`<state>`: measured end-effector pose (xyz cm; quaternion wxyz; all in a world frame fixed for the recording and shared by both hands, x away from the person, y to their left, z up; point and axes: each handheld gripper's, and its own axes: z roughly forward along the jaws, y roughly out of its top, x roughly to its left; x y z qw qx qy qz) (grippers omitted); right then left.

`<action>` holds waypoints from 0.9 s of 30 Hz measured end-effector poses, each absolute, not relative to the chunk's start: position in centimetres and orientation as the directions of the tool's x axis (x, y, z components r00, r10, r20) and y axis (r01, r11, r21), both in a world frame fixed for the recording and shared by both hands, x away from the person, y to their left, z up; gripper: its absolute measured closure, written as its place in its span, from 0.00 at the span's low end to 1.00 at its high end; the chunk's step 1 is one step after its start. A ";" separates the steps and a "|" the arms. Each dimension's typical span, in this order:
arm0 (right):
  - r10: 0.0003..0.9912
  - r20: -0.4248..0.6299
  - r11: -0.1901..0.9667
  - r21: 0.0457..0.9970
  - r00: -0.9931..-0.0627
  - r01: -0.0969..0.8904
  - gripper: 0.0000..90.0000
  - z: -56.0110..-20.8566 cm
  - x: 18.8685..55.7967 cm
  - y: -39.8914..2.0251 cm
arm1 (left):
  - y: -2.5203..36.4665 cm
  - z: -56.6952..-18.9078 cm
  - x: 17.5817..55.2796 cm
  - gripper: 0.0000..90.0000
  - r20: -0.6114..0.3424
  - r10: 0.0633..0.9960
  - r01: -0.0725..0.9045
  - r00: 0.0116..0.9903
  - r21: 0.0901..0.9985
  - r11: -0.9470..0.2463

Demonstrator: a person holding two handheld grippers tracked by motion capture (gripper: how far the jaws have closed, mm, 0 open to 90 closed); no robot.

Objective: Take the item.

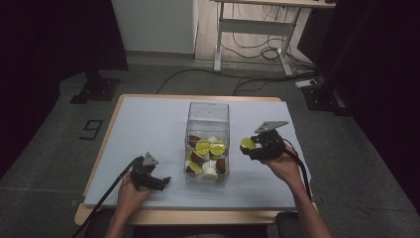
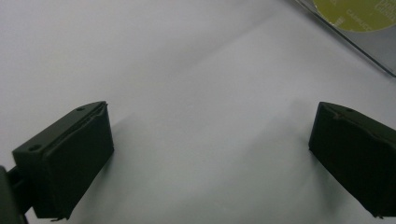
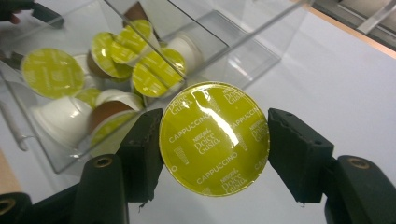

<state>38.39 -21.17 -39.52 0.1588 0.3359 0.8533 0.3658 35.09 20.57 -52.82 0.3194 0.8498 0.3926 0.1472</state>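
Observation:
A clear plastic box [image 1: 208, 114] stands in the middle of the table, holding several coffee capsules [image 1: 210, 147] with yellow-green lids, brown and white bodies. My right gripper [image 1: 248, 145] hovers just right of the box, shut on one more capsule [image 3: 214, 138] whose yellow-green lid reads "Cappuccino"; its pads press the capsule's sides. The same box [image 3: 196, 60] lies beyond it in the right gripper view. My left gripper [image 1: 166, 181] rests low on the table's front left, open, with only bare white table between its fingers [image 2: 70, 158]. A corner of the box [image 2: 355, 35] shows at the top right there.
The white table top [image 1: 148, 129] has a wooden edge at front. Beyond it are a grey floor, a desk frame [image 1: 257, 29] with loose cables, and dark stands at both sides.

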 end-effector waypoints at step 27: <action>0.755 -0.046 0.476 0.725 -0.654 0.498 0.43 -43.6 38.6 -24.2 | 20.6 -52.8 35.1 0.00 -0.001 0.761 0.573 0.649 0.658 -0.488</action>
